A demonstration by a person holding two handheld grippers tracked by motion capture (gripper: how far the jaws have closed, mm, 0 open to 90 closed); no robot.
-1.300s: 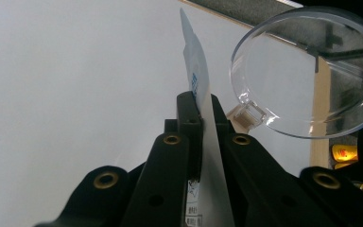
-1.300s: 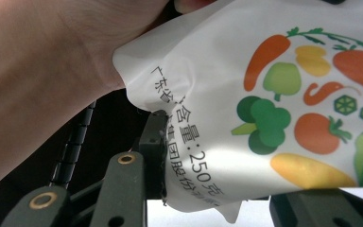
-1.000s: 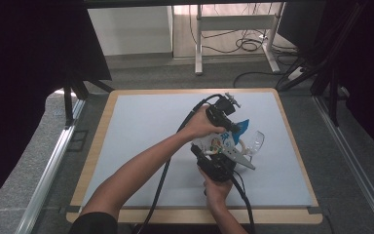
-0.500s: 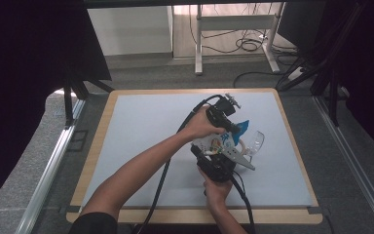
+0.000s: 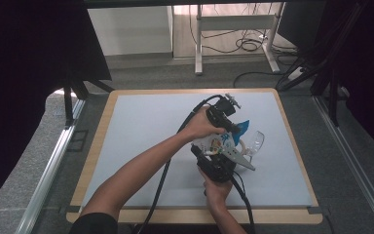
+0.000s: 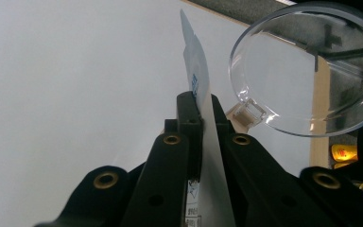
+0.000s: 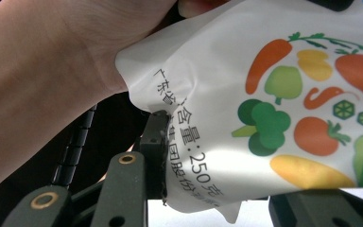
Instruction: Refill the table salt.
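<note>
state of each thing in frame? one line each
Pouch: lifted, gripped at two places, creased.
Glass: clear, looks empty, beside the pouch's edge; standing or lying, can't tell.
Left gripper: shut on the pouch's thin edge.
Right gripper: shut on the pouch's printed body.

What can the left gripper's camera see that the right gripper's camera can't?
The left gripper view has the clear plastic cup, the pale table mat and the pouch seen edge-on, pinched thin between the left gripper's fingers. The right gripper view has the pouch's printed face with colourful vegetables and a forearm close by. Both share the white pouch, gripped by black fingers: the right gripper holds its bulging lower part.
</note>
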